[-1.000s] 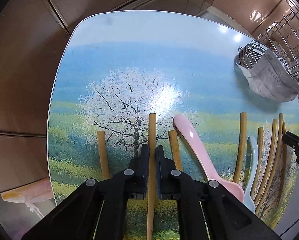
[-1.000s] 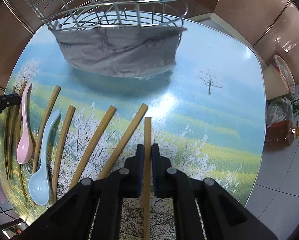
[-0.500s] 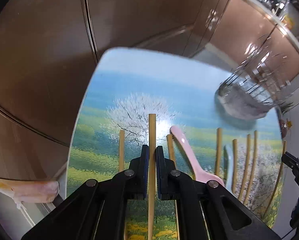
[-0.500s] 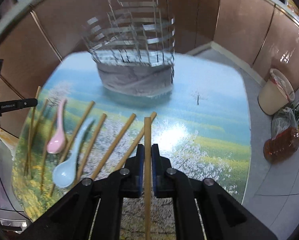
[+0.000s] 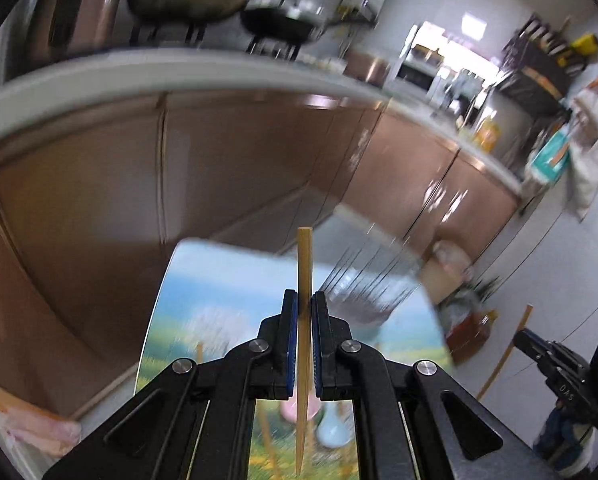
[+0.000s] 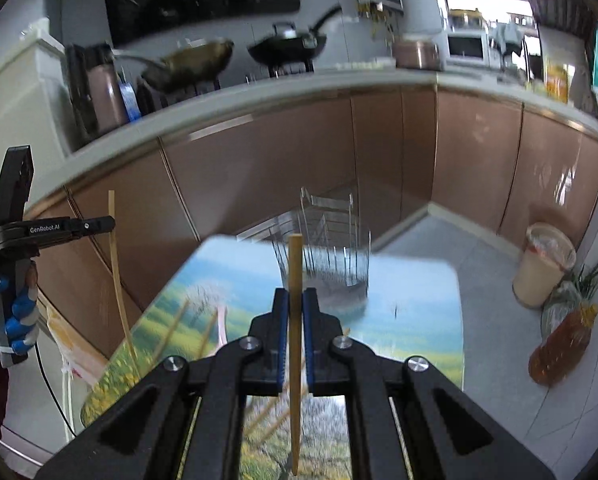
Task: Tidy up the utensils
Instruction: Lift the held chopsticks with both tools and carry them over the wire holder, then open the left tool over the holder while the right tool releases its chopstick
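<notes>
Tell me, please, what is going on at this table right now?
A person is sorting utensils with two handheld grippers. The left gripper is shut on one bamboo chopstick, and the right gripper is shut on another chopstick; both are held in the air above the painted table. The wire basket stands at the far end. More chopsticks and two spoons lie blurred on the table.

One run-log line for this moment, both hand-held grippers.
left hand-held gripper: shut on chopstick | right hand-held gripper: shut on second chopstick | both raised above table | wire basket ahead
</notes>
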Demonstrator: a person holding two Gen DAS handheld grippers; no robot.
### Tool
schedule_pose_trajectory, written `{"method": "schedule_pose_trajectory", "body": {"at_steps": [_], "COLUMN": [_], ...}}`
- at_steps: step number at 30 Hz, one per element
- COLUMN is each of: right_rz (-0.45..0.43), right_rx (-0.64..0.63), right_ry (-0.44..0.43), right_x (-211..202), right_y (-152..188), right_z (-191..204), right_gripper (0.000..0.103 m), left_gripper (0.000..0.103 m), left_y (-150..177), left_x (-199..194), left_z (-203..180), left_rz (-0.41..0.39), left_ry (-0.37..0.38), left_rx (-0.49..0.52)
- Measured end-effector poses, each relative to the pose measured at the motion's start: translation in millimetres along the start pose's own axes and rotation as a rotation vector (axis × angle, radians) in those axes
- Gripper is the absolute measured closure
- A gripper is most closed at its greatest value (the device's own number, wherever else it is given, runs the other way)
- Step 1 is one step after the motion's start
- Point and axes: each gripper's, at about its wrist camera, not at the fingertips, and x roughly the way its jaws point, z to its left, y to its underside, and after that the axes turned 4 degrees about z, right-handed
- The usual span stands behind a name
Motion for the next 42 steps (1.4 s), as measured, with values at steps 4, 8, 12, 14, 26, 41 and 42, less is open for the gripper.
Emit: {"method": "schedule_pose_trajectory", "body": {"at_steps": [4,8,12,14,26,41,42], "right_rz": [-0.121,-0.212,-0.272,-0.299,-0.362,-0.301,-0.302], "right_rx": [-0.019,-0.016,-0.005,0.002,0.020,0.039,0.045], "right_ry": [0.017,0.028,0.030,0.034,0.087,0.140,0.136], "right_x": [-13,-8,10,29,122,183,179], "right_y": [-53,-98,-123,-131,-105,-34,-33], "right_z": [8,5,0,-6,-47,-66,-67], "right_gripper": [0.097,0.097,0.097,0.097,0.097,0.096,0.096], "left_gripper": [0.097,0.097,0.097,0.097,0.097,0.095,0.095], "left_y": [-37,-74,-98,-107,-84,-25,-24], "left_x": [-10,-7,13,36,165,234,235], "left_z": [-21,-41,-54,-58,-56,-53,-52], "left_rz": [-0.085,-0.173,-0.212,-0.221,-0.297,-0.263,-0.262], "left_ry": [0.040,0.073,0.099,0.113,0.103,-0.007,-0.014], "left_rx": [-0.007,-0.008,-0.008,-0.021,-0.072,0.024,0.026]}}
